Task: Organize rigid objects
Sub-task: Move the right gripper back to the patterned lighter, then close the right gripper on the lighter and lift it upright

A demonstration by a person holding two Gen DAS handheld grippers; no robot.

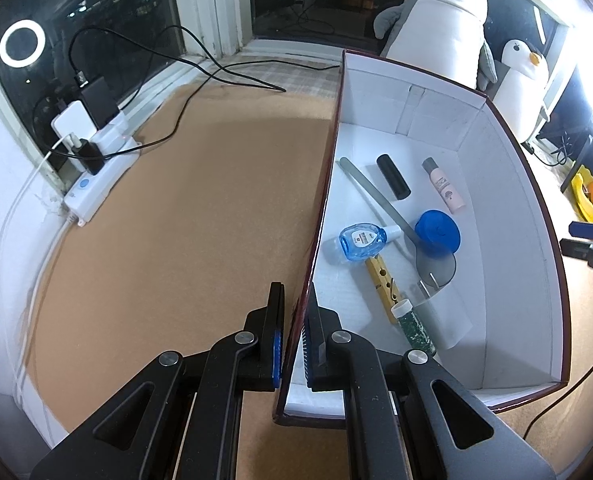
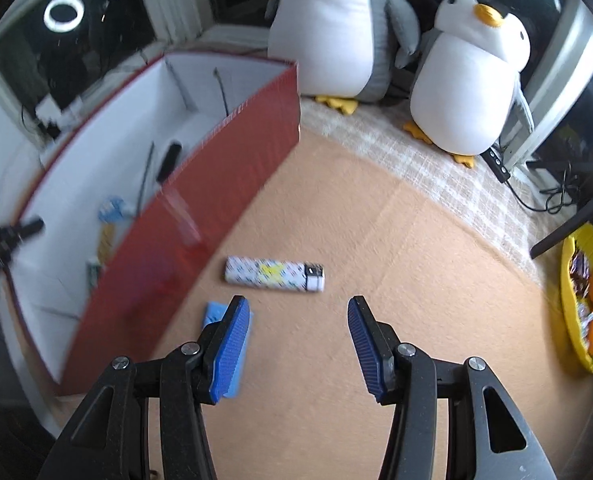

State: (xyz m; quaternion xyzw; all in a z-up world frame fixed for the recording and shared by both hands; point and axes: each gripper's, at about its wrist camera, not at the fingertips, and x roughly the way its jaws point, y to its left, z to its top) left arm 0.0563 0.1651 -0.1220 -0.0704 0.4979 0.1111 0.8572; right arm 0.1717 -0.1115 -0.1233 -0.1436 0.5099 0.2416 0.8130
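Red-walled box [image 1: 512, 184], white inside: its near left wall is clamped between the fingers of the left gripper [image 1: 294, 344]; ahead and right of that gripper, inside, lie a blue bottle [image 1: 356, 242], clothespin [image 1: 382, 280], black tube [image 1: 393, 177] and pink bottle [image 1: 442, 185]. Right gripper [image 2: 296, 344]: fingers spread wide, holding nothing, with a white lighter [image 2: 274, 274] on the tan mat [image 2: 396, 240] just ahead and a blue card [image 2: 222, 344] under its left finger.

Bare mat [image 2: 376, 220] lies around the lighter [image 2: 274, 274]; box wall [image 2: 200, 216] blocks leftward.
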